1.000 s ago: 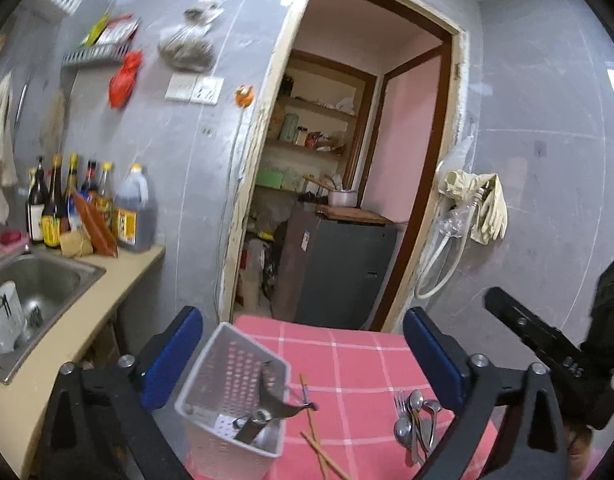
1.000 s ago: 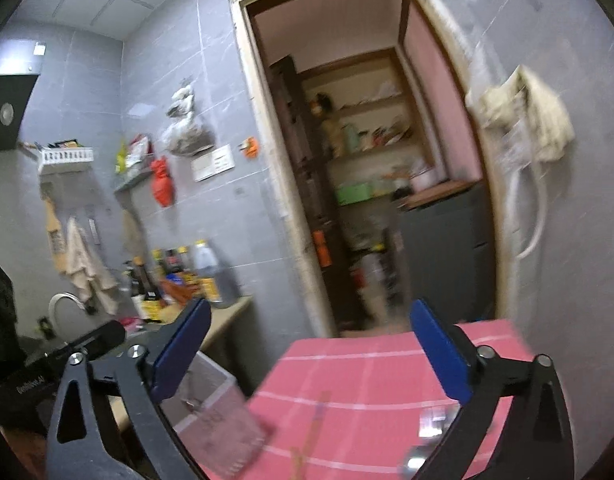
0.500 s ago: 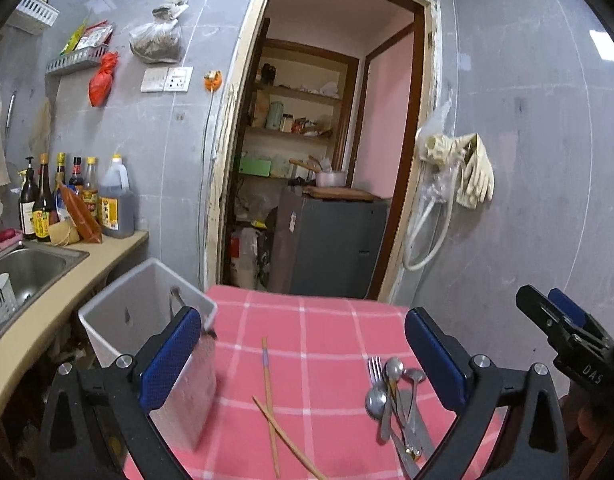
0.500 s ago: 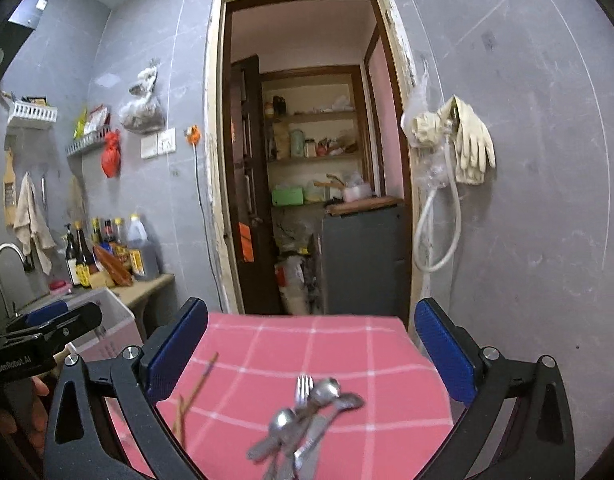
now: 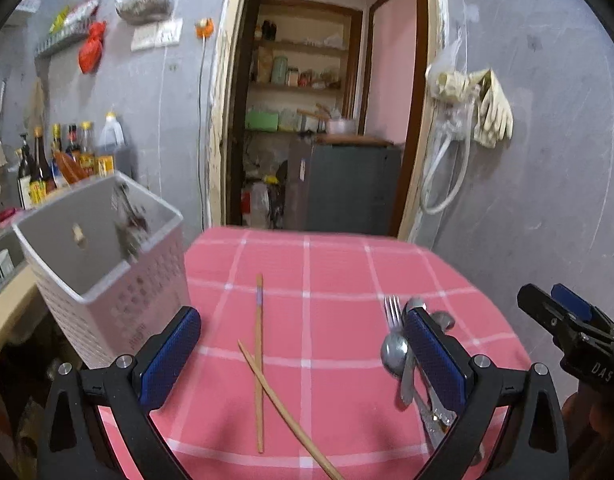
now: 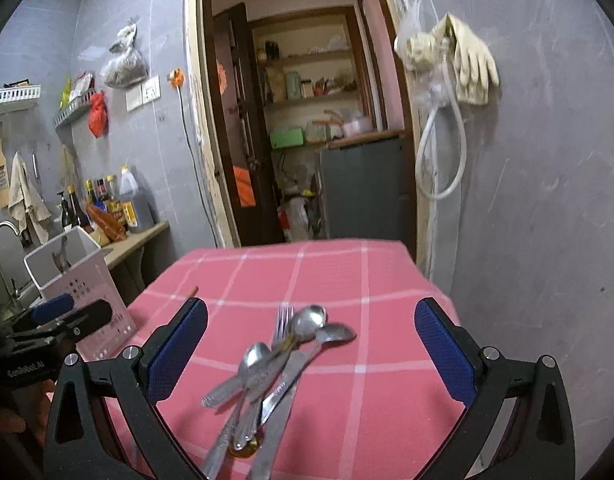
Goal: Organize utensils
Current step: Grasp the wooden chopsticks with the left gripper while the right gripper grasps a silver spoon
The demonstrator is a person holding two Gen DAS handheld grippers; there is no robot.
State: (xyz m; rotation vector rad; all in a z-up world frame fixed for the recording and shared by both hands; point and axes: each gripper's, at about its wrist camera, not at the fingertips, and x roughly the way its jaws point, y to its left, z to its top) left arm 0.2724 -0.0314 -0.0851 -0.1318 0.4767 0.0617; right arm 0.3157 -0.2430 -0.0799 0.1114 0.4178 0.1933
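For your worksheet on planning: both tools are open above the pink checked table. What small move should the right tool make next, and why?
Probably lower the right tool onto the heap of cutlery and close on one piece. Its jaws stand open and empty with the spoons, fork and knife lying loose between them on the tablecloth, while the white perforated basket stands at the table's left edge.

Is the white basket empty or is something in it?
Not empty. The white basket stands upright on the table edge, and a dark utensil pokes up inside it; it is too blurry to name.
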